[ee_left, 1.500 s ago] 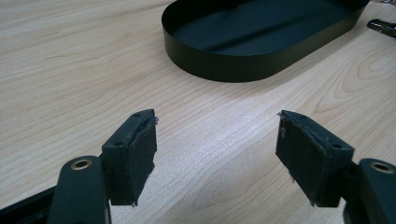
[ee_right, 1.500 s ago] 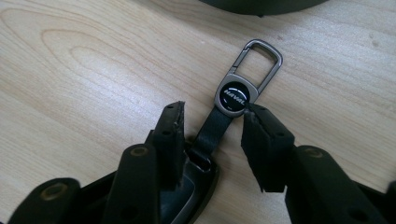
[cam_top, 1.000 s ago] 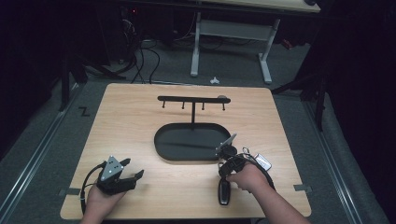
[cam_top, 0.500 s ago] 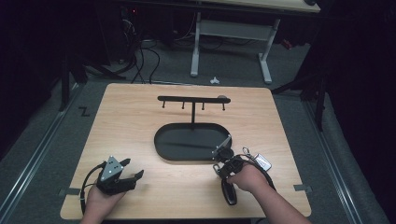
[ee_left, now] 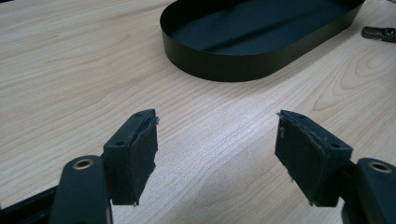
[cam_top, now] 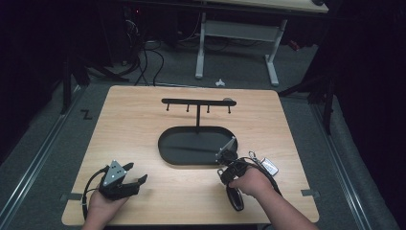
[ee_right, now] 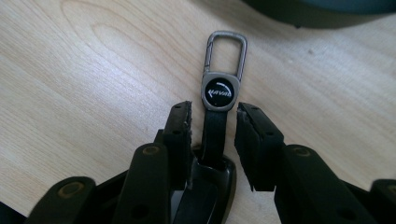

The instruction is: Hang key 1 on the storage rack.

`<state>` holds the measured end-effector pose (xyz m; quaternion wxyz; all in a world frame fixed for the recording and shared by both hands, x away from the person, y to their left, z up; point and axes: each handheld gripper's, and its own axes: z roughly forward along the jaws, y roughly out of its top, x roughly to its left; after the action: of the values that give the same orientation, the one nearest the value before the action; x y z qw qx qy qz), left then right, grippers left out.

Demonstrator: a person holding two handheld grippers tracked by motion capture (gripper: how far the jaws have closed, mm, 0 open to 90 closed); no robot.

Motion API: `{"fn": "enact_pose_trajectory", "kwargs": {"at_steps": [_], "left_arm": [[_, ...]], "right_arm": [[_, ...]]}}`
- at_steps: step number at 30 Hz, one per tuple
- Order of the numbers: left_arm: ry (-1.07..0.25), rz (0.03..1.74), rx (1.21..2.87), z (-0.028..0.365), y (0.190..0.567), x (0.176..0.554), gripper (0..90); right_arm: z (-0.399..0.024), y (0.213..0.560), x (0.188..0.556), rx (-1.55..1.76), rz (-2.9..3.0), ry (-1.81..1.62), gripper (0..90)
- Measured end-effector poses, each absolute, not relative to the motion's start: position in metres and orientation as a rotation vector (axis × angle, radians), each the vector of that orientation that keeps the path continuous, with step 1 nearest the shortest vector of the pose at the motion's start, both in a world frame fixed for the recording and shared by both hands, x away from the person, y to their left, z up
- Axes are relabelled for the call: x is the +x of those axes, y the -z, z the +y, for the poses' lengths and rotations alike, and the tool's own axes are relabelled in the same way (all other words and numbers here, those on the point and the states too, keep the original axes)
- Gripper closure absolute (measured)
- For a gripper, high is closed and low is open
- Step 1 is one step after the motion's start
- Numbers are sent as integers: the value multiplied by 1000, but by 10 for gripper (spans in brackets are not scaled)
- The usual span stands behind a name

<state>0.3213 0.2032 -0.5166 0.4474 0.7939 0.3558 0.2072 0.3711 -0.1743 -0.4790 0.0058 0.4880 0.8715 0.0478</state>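
Black strap of the key fob [ee_right: 215, 126] sits between your right gripper [ee_right: 214, 122] jaws, just beside the black tray [cam_top: 191, 155]; they are not clamped yet, likely lined up to grab. Your left gripper [ee_left: 217, 140] waits wide apart, holding nothing.

bare table [cam_top: 134, 139] left, oval tray [cam_top: 191, 155] and rack [cam_top: 197, 102] seemingly blocking centre

A black key fob [ee_right: 205, 186] with a strap and grey carabiner clip [ee_right: 226, 49] lies flat on the worktop [ee_right: 93, 70] beside the black oval tray [cam_top: 191, 143].
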Motion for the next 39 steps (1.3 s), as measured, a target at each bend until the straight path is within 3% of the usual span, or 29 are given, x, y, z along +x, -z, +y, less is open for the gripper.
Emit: {"fn": "enact_pose_trajectory", "kwargs": {"at_steps": [4, 10, 22, 39], "left_arm": [[-511, 881, 1967, 203, 517, 321, 302], [-510, 882, 1967, 203, 516, 322, 304], [-500, 891, 1962, 205, 516, 322, 306], [-494, 898, 1955, 205, 516, 322, 305]], "right_arm": [[-171, 488, 371, 1522, 2740, -78, 661], [-166, 489, 371, 1420, 2789, -27, 792], [-167, 487, 369, 1360, 2814, -48, 804], [-190, 445, 362, 1408, 2745, -251, 803]]}}
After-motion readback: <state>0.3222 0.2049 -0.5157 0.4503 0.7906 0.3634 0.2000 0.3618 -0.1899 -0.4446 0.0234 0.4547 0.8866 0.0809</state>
